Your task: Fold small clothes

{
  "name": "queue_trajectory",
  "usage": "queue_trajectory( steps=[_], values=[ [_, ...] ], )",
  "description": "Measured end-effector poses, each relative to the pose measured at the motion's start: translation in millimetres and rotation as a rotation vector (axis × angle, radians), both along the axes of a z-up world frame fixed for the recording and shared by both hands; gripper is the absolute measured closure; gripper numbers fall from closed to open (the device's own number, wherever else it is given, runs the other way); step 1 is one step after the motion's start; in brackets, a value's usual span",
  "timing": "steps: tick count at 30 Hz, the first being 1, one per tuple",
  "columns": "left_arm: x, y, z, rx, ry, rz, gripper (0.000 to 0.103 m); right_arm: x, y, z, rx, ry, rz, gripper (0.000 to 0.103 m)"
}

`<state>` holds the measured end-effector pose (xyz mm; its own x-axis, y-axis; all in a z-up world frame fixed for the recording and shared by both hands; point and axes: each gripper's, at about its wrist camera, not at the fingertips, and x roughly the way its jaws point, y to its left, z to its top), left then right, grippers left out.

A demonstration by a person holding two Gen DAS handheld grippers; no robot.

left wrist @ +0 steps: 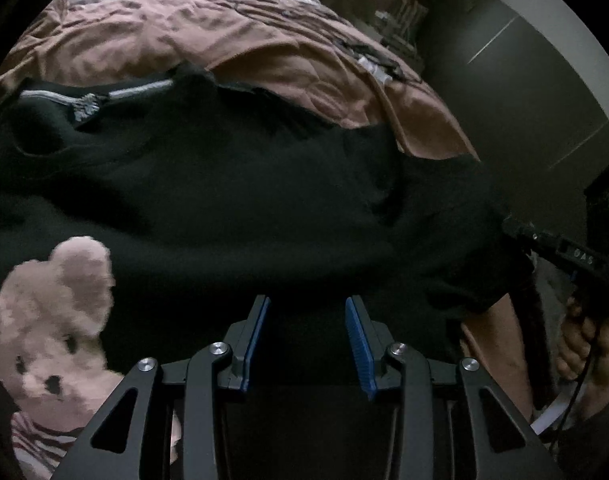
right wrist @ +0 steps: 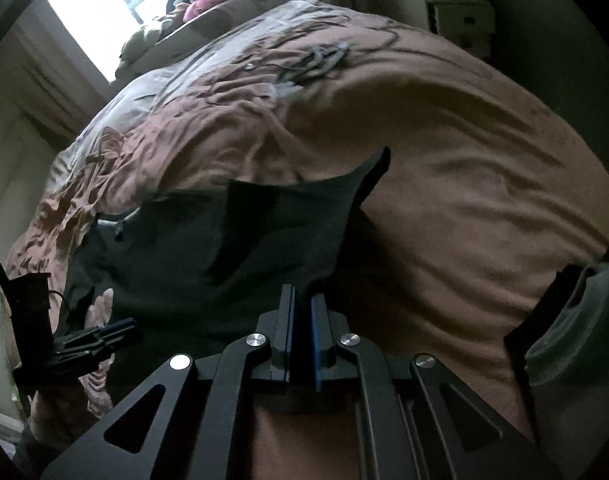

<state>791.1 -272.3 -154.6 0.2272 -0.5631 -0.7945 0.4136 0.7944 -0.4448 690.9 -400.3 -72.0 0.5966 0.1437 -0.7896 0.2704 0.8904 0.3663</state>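
The left gripper [left wrist: 307, 320] is hovering low over a black garment [left wrist: 240, 208], its blue pads [left wrist: 354, 320] standing apart with dark cloth between them; whether they are pressing it cannot be told. The right gripper [right wrist: 302, 308] is pinching the near edge of the same garment [right wrist: 224, 256], its jaws almost together on the cloth. The garment is lying spread on a pink bedspread [right wrist: 464, 184], with a pale zipper [left wrist: 140, 90] showing along its far edge. A pink plush bear [left wrist: 52, 340] is sitting just beside the left gripper. Farther off, a window [right wrist: 88, 12] is glowing beyond the bed.
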Motion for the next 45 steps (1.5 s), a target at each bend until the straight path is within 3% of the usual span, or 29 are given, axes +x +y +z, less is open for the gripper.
queue_trajectory(
  steps=[11, 24, 29, 30, 32, 33, 34, 45],
  values=[
    [1.2, 74.0, 20.8, -0.025, -0.042, 0.075, 0.062, 21.5, 94.0, 37.8, -0.118, -0.046, 0.160, 0.101],
    [-2.7, 155.9, 30.4, -0.063, -0.050, 0.181, 0.062, 56.4, 165.9, 38.7, -0.209, 0.006, 0.240, 0.101],
    [-10.7, 167.2, 31.6, -0.054, -0.061, 0.190, 0.062, 61.4, 193.4, 30.8, -0.204, 0.055, 0.343, 0.098],
    [-10.3, 166.5, 31.4, -0.052, -0.059, 0.187, 0.062, 61.9, 194.2, 29.3, -0.192, 0.063, 0.348, 0.093],
    [-9.6, 163.3, 31.5, -0.047, -0.055, 0.180, 0.062, 61.9, 191.7, 27.5, -0.152, 0.048, 0.346, 0.068],
    [-9.1, 161.3, 31.2, -0.045, -0.053, 0.175, 0.062, 61.2, 187.0, 28.7, -0.141, 0.040, 0.337, 0.047],
    [-9.1, 158.8, 31.1, -0.042, -0.054, 0.170, 0.062, 59.0, 180.5, 29.1, -0.125, 0.020, 0.307, 0.042],
    [-5.3, 118.8, 27.2, 0.032, -0.106, 0.142, 0.059, 47.5, 121.5, 8.5, -0.101, -0.061, 0.054, 0.043]
  ],
)
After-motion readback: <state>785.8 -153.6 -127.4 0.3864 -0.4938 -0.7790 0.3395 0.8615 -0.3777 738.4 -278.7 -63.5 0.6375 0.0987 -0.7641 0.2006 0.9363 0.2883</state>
